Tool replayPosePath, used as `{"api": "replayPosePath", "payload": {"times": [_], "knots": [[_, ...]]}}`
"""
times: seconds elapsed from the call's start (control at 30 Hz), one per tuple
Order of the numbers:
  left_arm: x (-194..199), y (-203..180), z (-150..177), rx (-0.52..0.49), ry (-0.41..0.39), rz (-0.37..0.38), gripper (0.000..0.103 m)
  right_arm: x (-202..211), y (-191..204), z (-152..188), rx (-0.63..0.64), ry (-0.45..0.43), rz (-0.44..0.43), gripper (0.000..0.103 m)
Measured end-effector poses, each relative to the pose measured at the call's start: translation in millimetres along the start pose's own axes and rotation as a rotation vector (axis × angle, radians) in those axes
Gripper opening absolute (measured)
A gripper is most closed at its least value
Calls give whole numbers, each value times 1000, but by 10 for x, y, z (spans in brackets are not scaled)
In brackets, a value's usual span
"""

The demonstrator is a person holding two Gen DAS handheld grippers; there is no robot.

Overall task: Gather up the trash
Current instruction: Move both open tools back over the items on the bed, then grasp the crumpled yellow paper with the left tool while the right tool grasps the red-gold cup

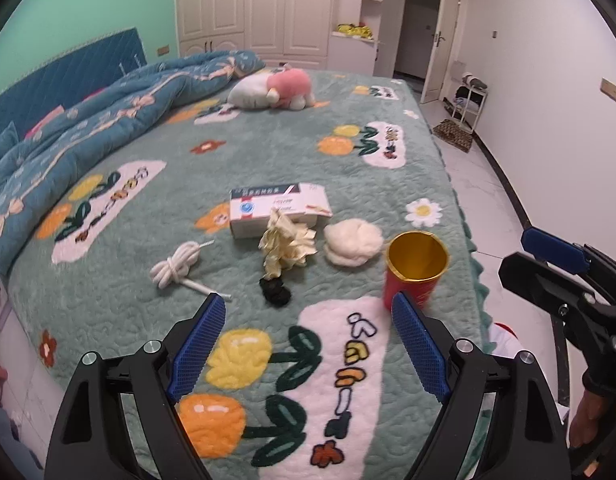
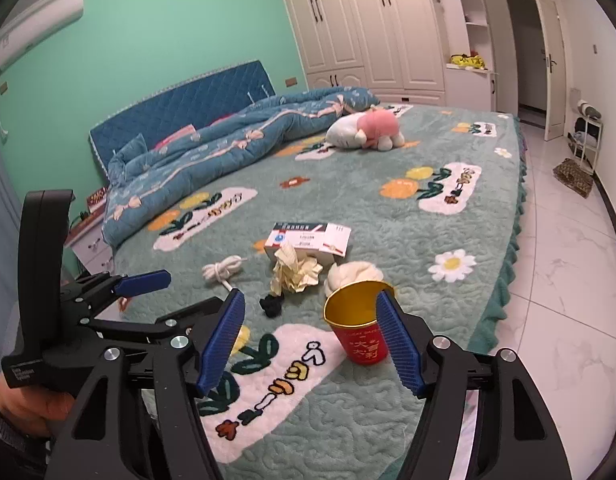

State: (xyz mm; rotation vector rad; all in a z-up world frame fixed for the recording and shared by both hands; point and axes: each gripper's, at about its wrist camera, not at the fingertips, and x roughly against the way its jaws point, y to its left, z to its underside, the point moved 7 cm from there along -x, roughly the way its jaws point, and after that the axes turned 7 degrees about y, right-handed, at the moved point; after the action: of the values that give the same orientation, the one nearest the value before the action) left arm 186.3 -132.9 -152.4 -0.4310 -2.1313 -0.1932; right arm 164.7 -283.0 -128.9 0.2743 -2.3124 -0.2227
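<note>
Trash lies in a cluster on the green quilted bedspread (image 1: 120, 280). It includes a red paper cup (image 1: 412, 270) with a gold inside, standing upright, crumpled yellow paper (image 1: 286, 246), a white box (image 1: 276, 210), a white fluffy wad (image 1: 352, 242), a knotted white cord (image 1: 176, 266) and a small black scrunchie (image 1: 274, 292). My left gripper (image 1: 308, 304) hangs open and empty above the bed, short of the scrunchie. My right gripper (image 2: 311, 300) is open and empty too. In its view the cup (image 2: 358, 332) stands just ahead of the right fingertip (image 2: 388, 312).
A pink and white plush toy (image 1: 276, 90) lies farther up the bed, and a rumpled blue duvet (image 1: 88, 128) covers its left side. The bed's scalloped edge (image 2: 508, 256) drops to white floor tiles on the right. Wardrobes and a doorway stand at the back.
</note>
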Motion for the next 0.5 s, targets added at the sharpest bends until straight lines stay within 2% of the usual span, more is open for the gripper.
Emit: {"api": "replayPosePath", "payload": {"times": [0.2,0.23,0.27,0.3,0.5], "knots": [[-261,82,56,19,57,4,85,-352,-140,113,5,74,39,68],[-307,88,50,19,66,5,85,-420,-180,123,9,86,57,72],[-336,85,50,20,70,4,85,-455,-204,132,8,94,66,81],[-371,84,51,22,77,5,85,-479,-227,131,8,92,74,85],[-570,49,25,12,110,11,85,-675,-393,130,10,112,99,85]]}}
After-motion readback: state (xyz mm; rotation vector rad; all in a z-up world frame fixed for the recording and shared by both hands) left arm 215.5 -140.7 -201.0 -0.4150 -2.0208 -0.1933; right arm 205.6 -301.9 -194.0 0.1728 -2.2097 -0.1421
